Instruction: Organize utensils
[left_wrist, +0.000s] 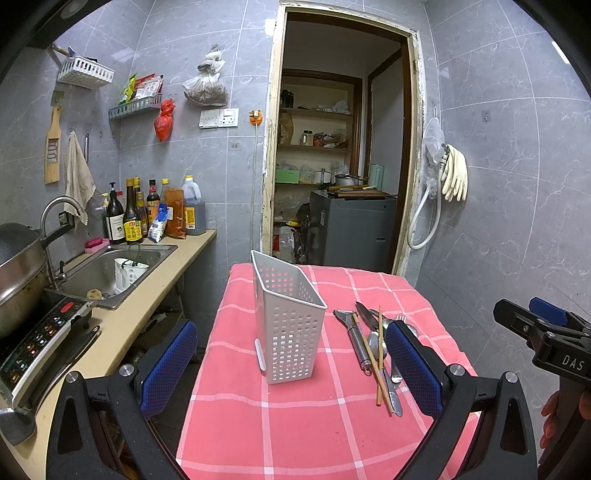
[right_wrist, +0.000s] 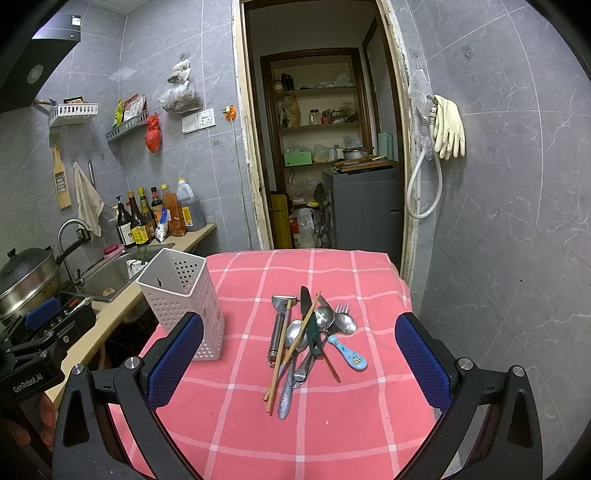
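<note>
Utensils lie heaped mid-bench, right of the white caddy, probably empty. Both your tongs, left and right, hang spread wide and hold nothing, squared up for a first pick.

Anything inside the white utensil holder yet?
The white utensil holder shows bare perforated inner walls near its rim, no handles protruding. Its bottom is hidden. The utensil pile lies on the tablecloth.
</note>
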